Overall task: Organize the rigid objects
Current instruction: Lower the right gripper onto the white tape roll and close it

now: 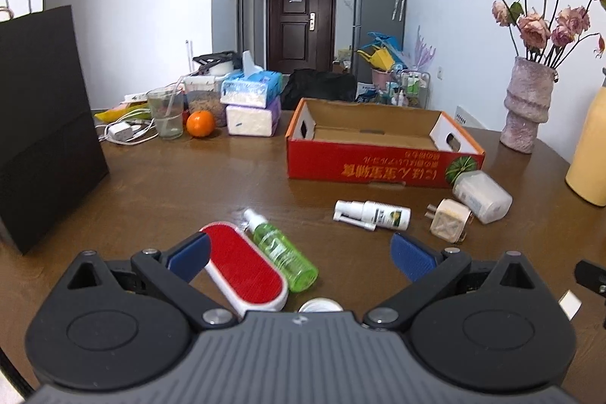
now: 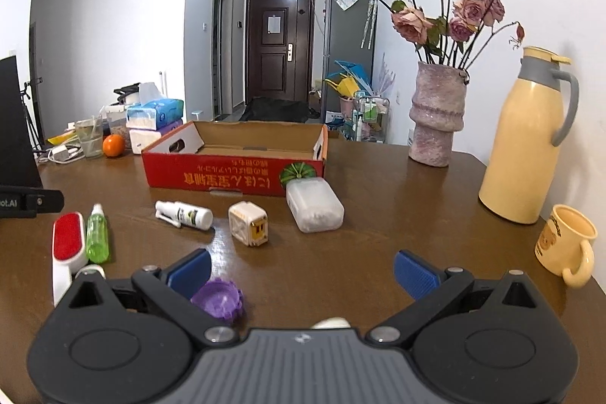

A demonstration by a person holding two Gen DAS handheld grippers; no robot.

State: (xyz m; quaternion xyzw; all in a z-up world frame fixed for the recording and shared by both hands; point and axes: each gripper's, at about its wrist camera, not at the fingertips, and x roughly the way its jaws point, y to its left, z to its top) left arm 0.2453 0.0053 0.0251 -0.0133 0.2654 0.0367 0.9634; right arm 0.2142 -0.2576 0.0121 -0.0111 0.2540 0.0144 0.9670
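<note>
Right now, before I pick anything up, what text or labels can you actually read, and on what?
"ot.AI": black bracket at the left edge, cut off by the frame.
Red cardboard box: large upside-down yellow print, not legible to me.
White spray bottle: label too small.
Green spray bottle: label blurred.
Mug: print unreadable.

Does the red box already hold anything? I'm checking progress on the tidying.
No, the red box shows only bare cardboard inside, and the bottles and the plug lie on the table in front of it.

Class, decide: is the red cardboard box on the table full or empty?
Empty as far as visible: the red cardboard box shows only its bare brown floor; nothing lies inside.
</note>
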